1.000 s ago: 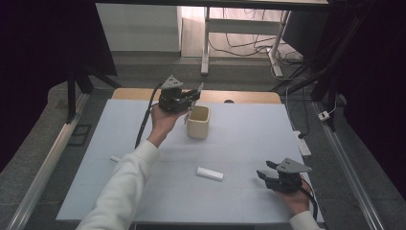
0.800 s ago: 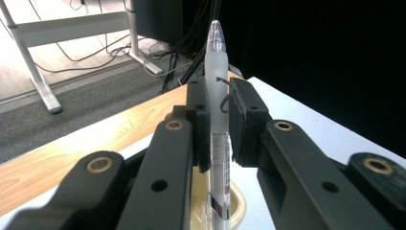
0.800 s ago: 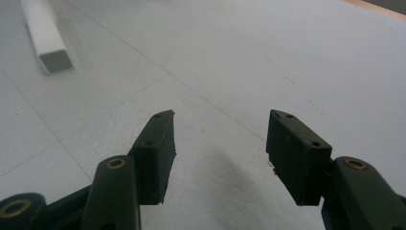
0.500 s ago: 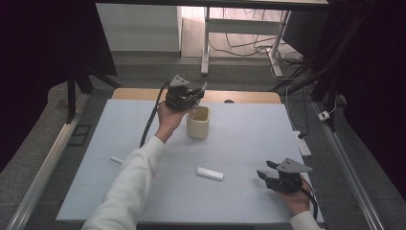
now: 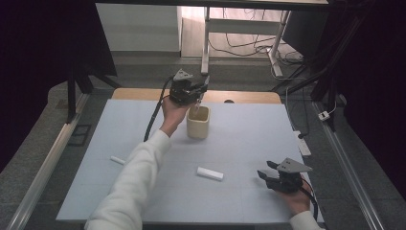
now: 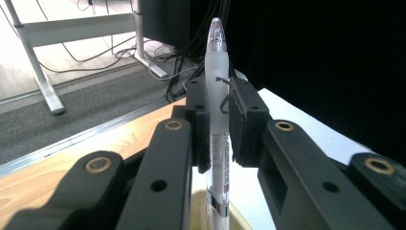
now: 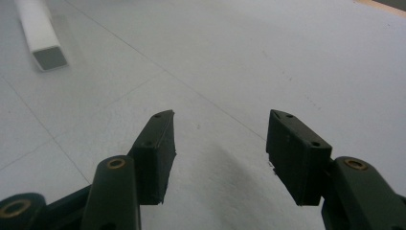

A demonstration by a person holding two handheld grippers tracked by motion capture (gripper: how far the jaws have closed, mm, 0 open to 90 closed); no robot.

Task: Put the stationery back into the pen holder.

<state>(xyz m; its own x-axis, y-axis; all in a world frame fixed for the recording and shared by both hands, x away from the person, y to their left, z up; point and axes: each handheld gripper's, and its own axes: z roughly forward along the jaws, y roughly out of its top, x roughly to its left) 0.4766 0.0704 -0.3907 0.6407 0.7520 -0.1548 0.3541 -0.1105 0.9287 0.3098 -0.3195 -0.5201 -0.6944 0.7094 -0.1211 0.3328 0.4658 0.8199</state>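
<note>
Lighting in the high view was uneven: the surface (image 5: 239,143) was evenly lit and pale, the floor beyond was bright, and both sides fell into near-black. In the left gripper view the near tongs (image 6: 219,127) were soft and out of focus, with glare on the pen (image 6: 216,72). In the right gripper view the tongs (image 7: 219,153) cast a diffuse shadow
</note>
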